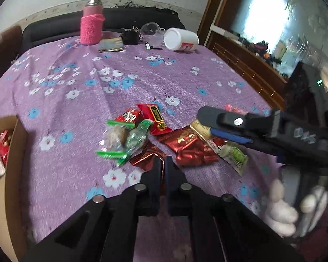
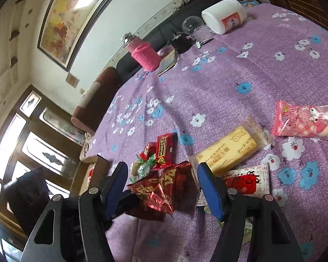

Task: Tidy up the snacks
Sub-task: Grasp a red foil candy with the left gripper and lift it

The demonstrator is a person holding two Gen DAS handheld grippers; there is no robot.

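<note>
Left gripper (image 1: 163, 163) is clenched with jaws nearly touching; nothing clearly pinched, tips sit at the near edge of a crinkled red foil wrapper (image 1: 147, 158). Right gripper (image 2: 163, 180) is released, jaws spread wide, straddling a big red foil pack (image 2: 161, 191) without contact shown. Around them a loose snack pile: green-wrapped candies (image 1: 129, 138), red packet (image 1: 155, 118), yellow biscuit pack (image 2: 227, 150), pink packet (image 2: 306, 120) farther right. Cardboard box (image 1: 13, 163) at far left holds a few red-white packs. Judged early-stage: most snacks are unsorted on the purple tablecloth (image 1: 76, 113).
</note>
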